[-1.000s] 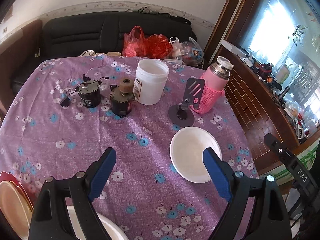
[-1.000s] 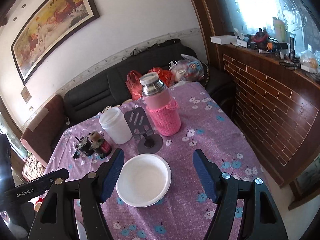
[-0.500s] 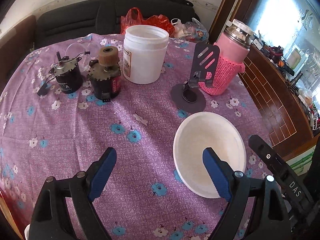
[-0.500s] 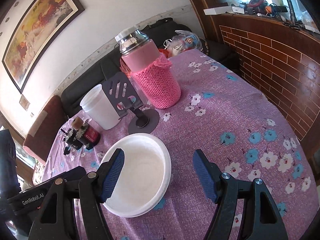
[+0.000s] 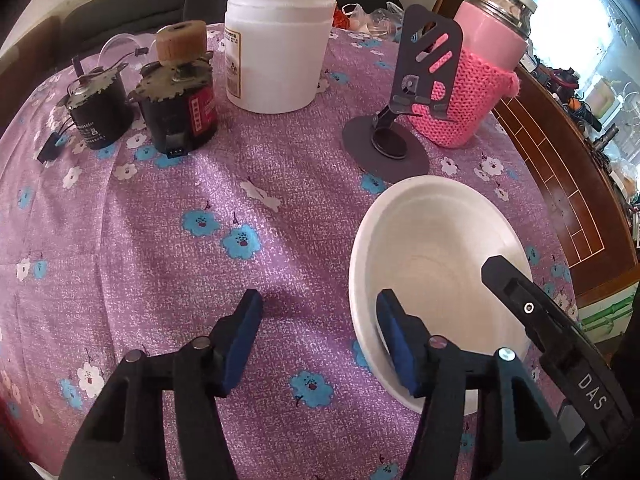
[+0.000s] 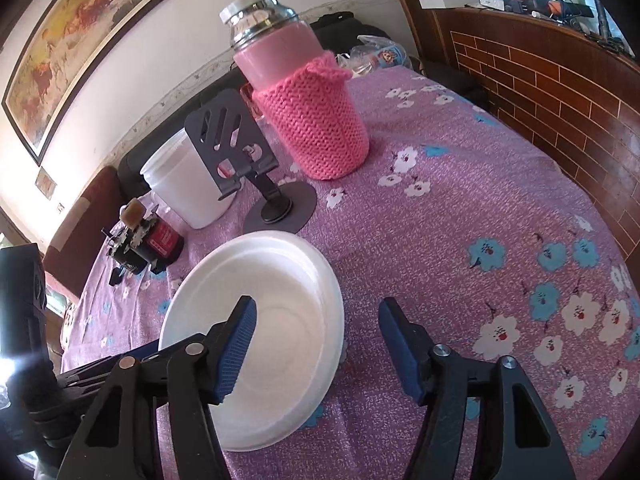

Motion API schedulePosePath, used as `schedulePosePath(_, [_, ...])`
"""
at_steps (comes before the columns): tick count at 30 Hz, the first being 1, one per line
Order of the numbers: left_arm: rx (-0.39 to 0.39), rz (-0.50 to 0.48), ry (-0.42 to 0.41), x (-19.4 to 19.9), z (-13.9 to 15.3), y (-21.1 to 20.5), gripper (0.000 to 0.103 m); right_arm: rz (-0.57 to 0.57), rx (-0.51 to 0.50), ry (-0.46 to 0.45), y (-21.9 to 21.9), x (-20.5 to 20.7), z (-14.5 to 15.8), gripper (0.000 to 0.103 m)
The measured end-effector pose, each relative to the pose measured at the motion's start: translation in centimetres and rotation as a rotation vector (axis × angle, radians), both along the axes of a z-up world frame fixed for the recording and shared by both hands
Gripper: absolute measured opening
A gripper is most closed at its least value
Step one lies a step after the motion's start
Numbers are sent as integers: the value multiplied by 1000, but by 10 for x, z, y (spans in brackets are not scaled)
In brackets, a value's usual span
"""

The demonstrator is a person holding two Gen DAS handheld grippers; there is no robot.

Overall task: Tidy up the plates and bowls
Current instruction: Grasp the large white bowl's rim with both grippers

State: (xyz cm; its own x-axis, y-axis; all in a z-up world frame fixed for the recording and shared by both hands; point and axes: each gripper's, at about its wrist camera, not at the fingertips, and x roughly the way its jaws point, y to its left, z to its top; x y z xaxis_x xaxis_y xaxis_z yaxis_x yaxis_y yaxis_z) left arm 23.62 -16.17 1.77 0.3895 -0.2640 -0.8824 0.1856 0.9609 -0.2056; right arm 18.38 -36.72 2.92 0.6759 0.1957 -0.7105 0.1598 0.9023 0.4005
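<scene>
The white bowl (image 5: 436, 248) is sitting on the bench (image 5: 160, 240), on its purple flowered cloth, at about four o'clock in my left view and at about eight o'clock in my right view (image 6: 276, 292). My left gripper (image 5: 318, 336) is straddling the bowl's near left rim: one blue finger (image 5: 394, 340) is hanging inside the bowl, the other is over the cloth outside it. These fingers are closing, with the rim between them, and the pads are not pressing on it. My right gripper (image 6: 316, 344) is straddling the bowl's right rim the same way, one finger (image 6: 238, 340) over the bowl's hollow and the other over bare cloth. They too are closing around the rim, and they are still released from it.

Just past the bowl at twelve o'clock a dark phone stand (image 5: 404, 92) is standing on its round base. Behind it a pink flask (image 5: 480, 72) in a knitted sleeve is standing upright. At eleven o'clock of the bowl a white plastic tub (image 5: 280, 48) is sitting, and further toward ten o'clock two small black motors (image 5: 176, 92) are sitting side by side. In my right view a framed painting (image 6: 72, 48) is hanging on the wall at ten o'clock.
</scene>
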Motion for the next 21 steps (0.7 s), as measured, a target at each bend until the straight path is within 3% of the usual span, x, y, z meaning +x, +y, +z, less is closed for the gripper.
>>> schedulePosePath(2, [0, 0, -7, -1, 1, 0, 58, 6, -3, 4, 2, 1, -2, 63])
schedulePosePath(4, [6, -11, -12, -1, 3, -3, 58, 15, 1, 12, 4, 3, -5, 55])
schedulePosePath(8, [3, -20, -12, -3, 4, -6, 58, 48, 48, 47, 6, 6, -15, 28])
schedulePosePath(15, [-7, -24, -2, -2, 2, -9, 57, 65, 116, 51, 3, 2, -14, 25])
schedulePosePath(16, [-6, -27, -1, -3, 3, -9, 56, 67, 121, 52, 4, 2, -14, 25])
schedulePosePath(21, [10, -63, 11, -5, 1, -16, 26, 77, 140, 59, 7, 1, -15, 25])
